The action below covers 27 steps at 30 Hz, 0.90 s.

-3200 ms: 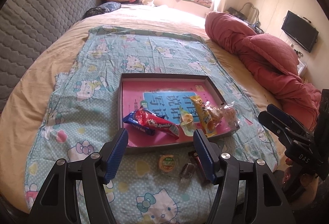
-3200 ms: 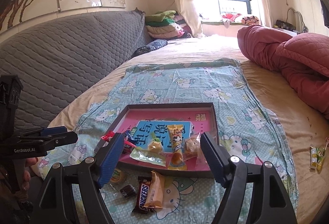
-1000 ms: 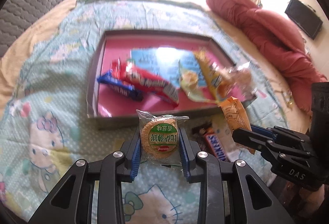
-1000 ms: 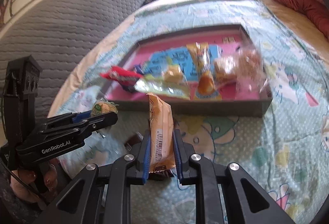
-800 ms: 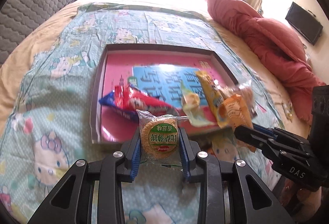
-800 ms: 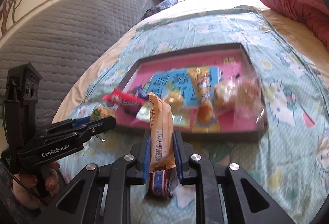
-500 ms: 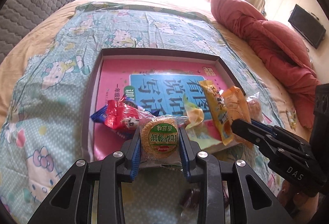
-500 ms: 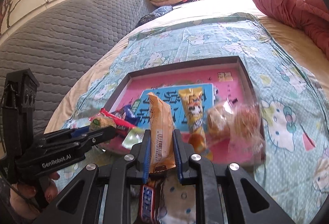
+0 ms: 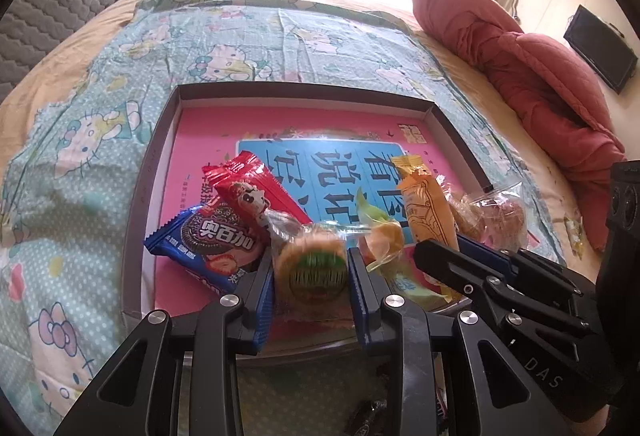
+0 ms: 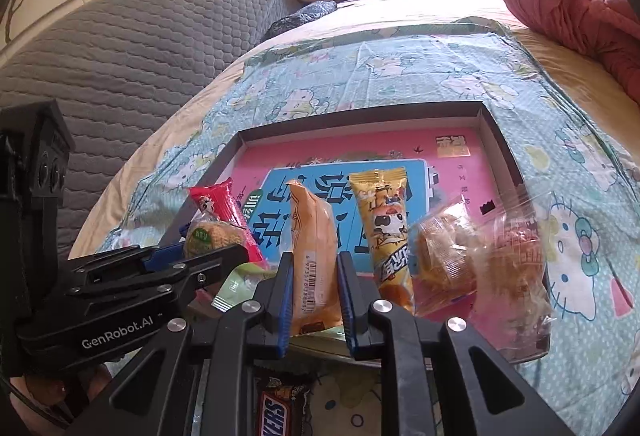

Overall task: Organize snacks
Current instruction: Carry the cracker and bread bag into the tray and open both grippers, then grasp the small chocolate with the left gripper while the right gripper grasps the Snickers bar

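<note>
A shallow grey box (image 9: 156, 156) with a pink floor lies on the Hello Kitty sheet; it also shows in the right wrist view (image 10: 500, 140). My left gripper (image 9: 311, 276) is shut on a round wrapped cracker (image 9: 314, 268) with a green label, held over the box's near edge. My right gripper (image 10: 314, 296) is shut on an orange snack packet (image 10: 314, 256), also over the near edge. In the box lie a blue Oreo pack (image 9: 204, 248), a red packet (image 9: 252, 192), a yellow packet (image 10: 386, 220) and clear-wrapped pastries (image 10: 480, 260).
A Snickers bar (image 10: 276, 412) and a dark candy (image 9: 366, 416) lie on the sheet in front of the box. A red quilt (image 9: 520, 56) is heaped at the right. A grey padded headboard (image 10: 120, 48) runs along the left.
Both grippers have moved forward and lower with their snacks, from in front of the box to over its near edge. The jaws stay closed on them.
</note>
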Tool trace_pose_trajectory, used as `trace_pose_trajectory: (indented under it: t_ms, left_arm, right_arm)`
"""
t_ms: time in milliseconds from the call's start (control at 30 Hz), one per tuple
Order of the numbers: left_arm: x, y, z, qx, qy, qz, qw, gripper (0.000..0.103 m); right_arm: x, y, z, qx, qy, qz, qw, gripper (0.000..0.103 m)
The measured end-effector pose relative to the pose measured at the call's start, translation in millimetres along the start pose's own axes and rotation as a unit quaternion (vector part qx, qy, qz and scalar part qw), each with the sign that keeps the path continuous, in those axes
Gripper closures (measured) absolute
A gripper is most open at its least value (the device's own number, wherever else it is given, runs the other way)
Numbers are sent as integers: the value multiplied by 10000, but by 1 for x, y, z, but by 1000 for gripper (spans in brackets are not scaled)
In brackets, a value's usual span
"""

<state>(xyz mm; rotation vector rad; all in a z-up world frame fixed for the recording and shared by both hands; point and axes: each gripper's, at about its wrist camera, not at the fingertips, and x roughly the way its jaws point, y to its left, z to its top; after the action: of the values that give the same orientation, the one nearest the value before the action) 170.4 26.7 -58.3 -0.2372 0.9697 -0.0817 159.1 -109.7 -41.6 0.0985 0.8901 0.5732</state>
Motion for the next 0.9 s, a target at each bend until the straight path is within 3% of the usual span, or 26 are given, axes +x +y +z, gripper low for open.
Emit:
trace_pose_trajectory:
  t_ms: [567,900]
  left_arm:
    - [-16,2,-4,-31,-33,22,10000,55]
    - [-45,-5,-15,146,-93,-14,9998,49]
  right_arm:
    - [-16,-4,1,27,-134,-118,9998,81]
    - [-40,10,-13,-162,-65,11,9998,71]
